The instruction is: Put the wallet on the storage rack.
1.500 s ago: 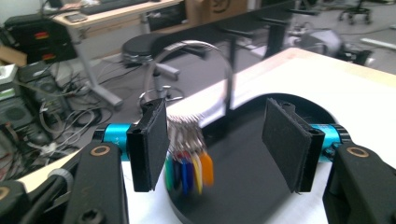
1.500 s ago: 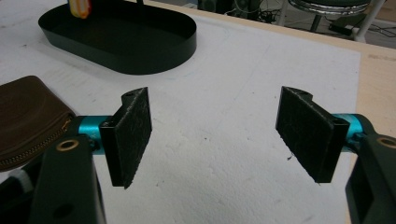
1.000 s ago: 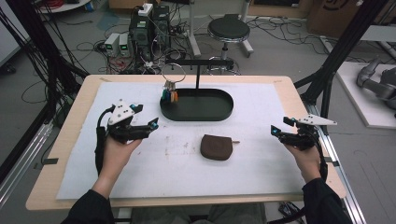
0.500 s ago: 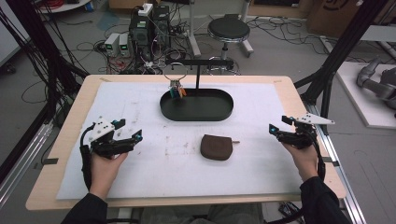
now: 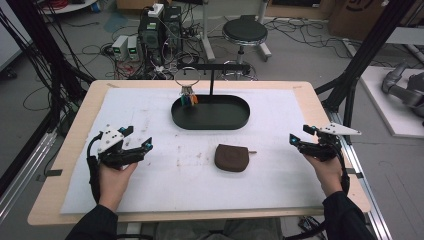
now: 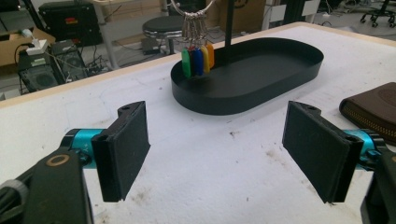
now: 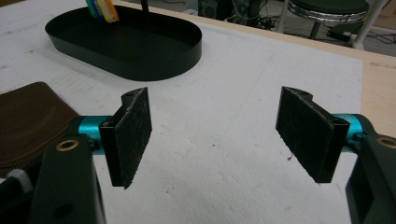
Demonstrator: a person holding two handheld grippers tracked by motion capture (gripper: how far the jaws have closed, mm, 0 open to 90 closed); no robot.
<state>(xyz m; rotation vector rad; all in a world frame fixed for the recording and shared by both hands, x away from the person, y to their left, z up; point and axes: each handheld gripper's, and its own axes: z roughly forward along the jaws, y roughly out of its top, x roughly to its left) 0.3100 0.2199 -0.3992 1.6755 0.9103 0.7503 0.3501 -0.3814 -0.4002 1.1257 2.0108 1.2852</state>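
- My left gripper (image 5: 134,148) sits over the white mat's left side, jaws spread wide with nothing between them — its own view confirms bare mat in the gap.
- My right gripper (image 5: 301,142) hovers near the mat's right edge, equally wide and empty.
- The brown pouch (image 5: 232,157) lies flat between the two, just in front of the black tray (image 5: 210,121).
- The left gripper view shows green, blue and orange key tags (image 6: 198,60) hanging from a ring over the tray's end; from above they're tiny.
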